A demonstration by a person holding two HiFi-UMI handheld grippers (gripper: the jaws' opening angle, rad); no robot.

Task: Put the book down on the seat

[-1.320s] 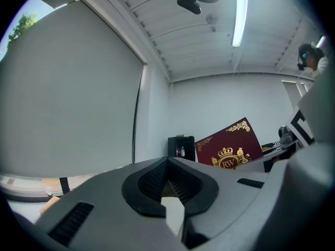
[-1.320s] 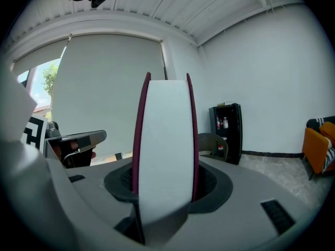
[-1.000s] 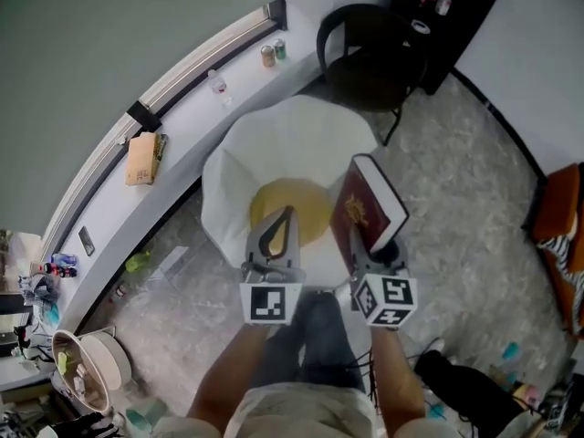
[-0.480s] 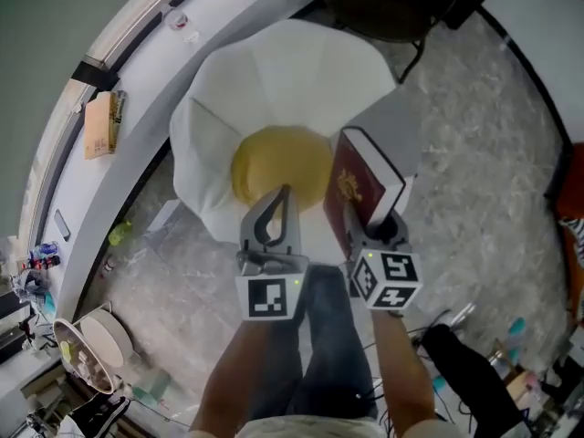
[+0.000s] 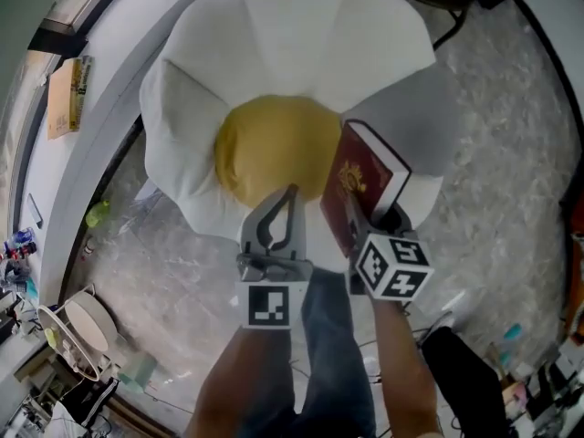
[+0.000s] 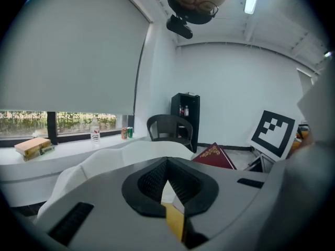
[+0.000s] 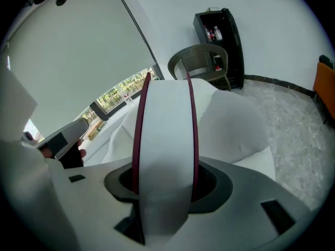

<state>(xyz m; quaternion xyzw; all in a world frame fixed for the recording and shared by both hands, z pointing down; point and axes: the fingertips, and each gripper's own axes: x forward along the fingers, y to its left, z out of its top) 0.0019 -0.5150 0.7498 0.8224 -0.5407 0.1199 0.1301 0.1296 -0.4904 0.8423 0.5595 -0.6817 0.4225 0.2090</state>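
Closed in on the seat [image 5: 274, 53] over the last second. White petals and yellow centre [image 5: 269, 149] now fill the top of the head view. Black chair [image 6: 168, 128] gone off that view's top edge. Both grippers carried forward with the move.

Right gripper [image 5: 374, 231]: fingers clamped on the lower edge of the book [image 5: 365, 185], held apart by its thickness, grip unchanged. Page block sits squarely between them in the right gripper view [image 7: 166, 140].

Book still on edge and tilted, red cover with gold emblem facing left. Hangs over the right front petal, just beside the yellow centre. Looks clear of the cushion, though contact can't be ruled out from above.

Left gripper [image 5: 289, 194]: fingers pinched together, nothing in them, tips over the front rim of the yellow centre.

Reading: approach about done, placement not started. Probably needs lowering and laying the cover flat before release. Letting go on edge risks a tip off the soft petal toward the floor [image 5: 493, 153].
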